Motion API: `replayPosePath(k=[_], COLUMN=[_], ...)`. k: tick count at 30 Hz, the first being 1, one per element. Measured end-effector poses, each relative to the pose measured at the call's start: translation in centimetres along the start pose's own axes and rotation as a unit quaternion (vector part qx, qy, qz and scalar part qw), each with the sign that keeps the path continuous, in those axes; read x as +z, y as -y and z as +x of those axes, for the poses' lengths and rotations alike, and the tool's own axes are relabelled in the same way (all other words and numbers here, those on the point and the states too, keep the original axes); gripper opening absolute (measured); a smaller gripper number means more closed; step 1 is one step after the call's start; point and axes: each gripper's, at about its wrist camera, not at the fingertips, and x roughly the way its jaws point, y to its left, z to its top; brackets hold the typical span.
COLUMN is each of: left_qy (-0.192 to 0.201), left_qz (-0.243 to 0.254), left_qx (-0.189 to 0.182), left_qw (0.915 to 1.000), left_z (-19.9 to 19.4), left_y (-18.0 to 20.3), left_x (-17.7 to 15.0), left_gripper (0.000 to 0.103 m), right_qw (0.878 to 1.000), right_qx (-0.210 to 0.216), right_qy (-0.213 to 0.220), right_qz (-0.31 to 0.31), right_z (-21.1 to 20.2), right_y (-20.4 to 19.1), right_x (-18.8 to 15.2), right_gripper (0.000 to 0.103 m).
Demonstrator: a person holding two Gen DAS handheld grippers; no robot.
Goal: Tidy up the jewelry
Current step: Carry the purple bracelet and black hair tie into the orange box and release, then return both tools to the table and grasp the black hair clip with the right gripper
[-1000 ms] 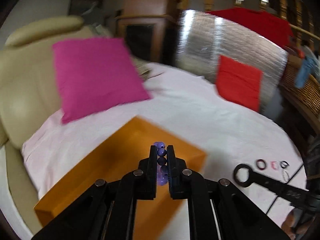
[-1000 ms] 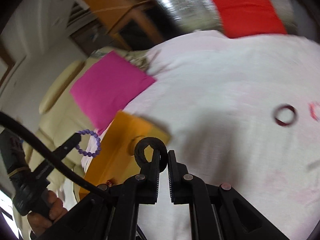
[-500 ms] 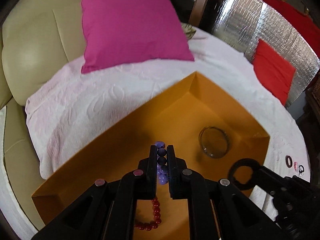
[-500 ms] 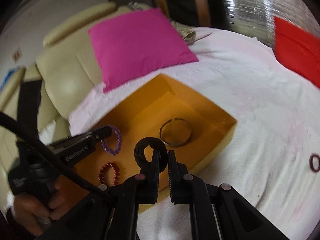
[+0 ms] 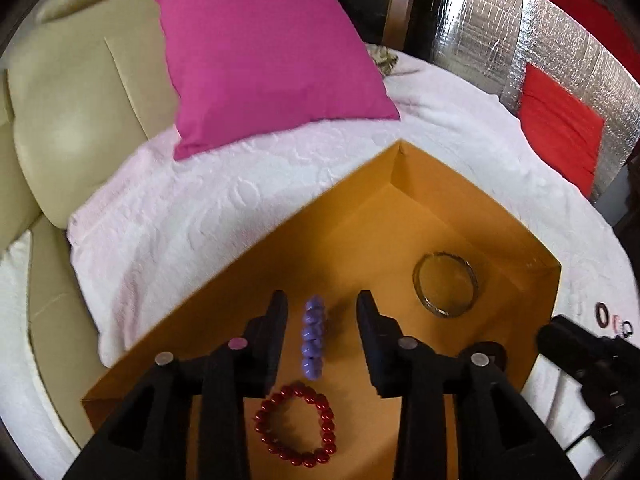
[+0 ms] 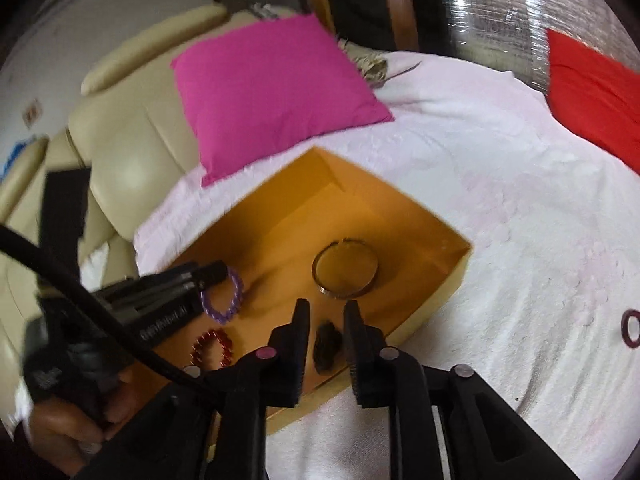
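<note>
Two grippers hang over an orange box (image 5: 256, 280) that sits on a pale pink bedspread (image 5: 192, 208), and both have just been opening. The left gripper (image 5: 320, 312) has its fingers spread, with the purple bead bracelet (image 5: 313, 338) edge-on in the gap and touching neither pad; just below it a red bead bracelet (image 5: 298, 426) lies on the box floor, and a thin metal bangle (image 5: 446, 284) lies toward the far right corner. The right gripper (image 6: 326, 320) has its fingers parted a little around a dark ring-shaped piece (image 6: 328, 346) that looks free of both pads, over the box's near edge, while a dark red ring (image 6: 632, 328) lies well apart on the bedspread.
</note>
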Motion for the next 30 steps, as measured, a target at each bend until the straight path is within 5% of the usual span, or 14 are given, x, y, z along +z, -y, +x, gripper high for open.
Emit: replayPosePath(k=[5,8,17,30], left_qy=[0.035,0.073,0.157,0.158], left_qz=[-0.004,0.009,0.096,0.223], left_qx=[0.028,0.042,0.039,-0.021], left_qw=[0.999,0.9964,0.9822,0.9617], left_z=[-1.3,-2.6,-5.9,-5.8], left_y=[0.3,1.5,9.3,22.7], left_x=[0.3,0.5,-0.7,-5.1], left_gripper=[0.04,0.051,0.063,0.066], right_qw=[1.0,0.999,0.99,0.941], right_qx=[0.003,-0.003,-0.071,-0.122], right_qy=[0.016,0.019,0.042,0.084], right_qz=[0.018,0.038,0.114,0.304], right_z=[-1.7,-2.9,-8.6,-16.9], right_y=[1.3,2.8,12.2,29.2], right_x=[0.1,-0.4,-4.0,-11.3], right_gripper=[0.021,0.021,0.021,0.024])
